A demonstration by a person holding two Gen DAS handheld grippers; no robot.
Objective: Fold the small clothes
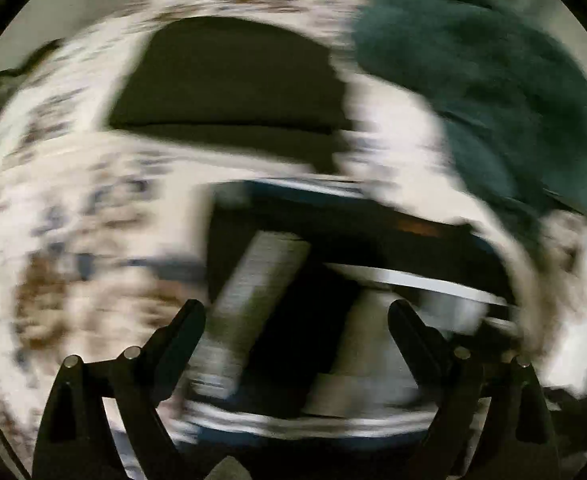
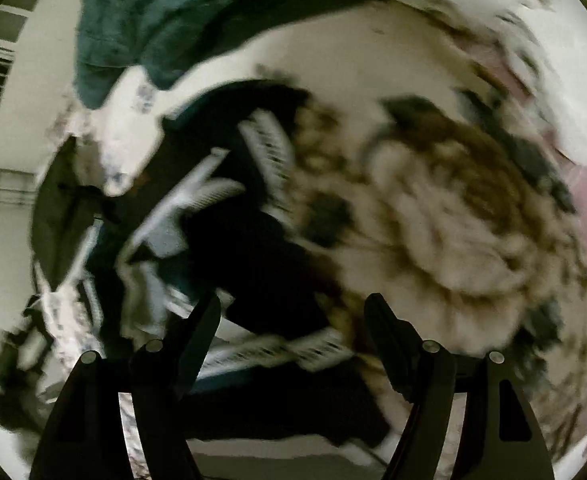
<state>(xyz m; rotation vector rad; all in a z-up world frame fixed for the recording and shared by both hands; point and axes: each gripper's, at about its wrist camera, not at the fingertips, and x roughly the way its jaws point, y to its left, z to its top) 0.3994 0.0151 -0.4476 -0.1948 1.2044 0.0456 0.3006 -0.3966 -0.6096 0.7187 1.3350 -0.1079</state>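
The left gripper (image 1: 297, 312) has its jaws spread wide with nothing pinched; just ahead of the fingertips and between them lies a black garment with white stripes (image 1: 261, 280), blurred by motion. Beyond it sits a flat dark folded piece (image 1: 229, 80), and ahead to the right a teal towel-like cloth (image 1: 473, 80), all on a floral bedspread (image 1: 73, 220). The right gripper (image 2: 293, 312) is likewise spread and empty above the same striped garment (image 2: 253, 240), which lies crumpled ahead of it and to its left.
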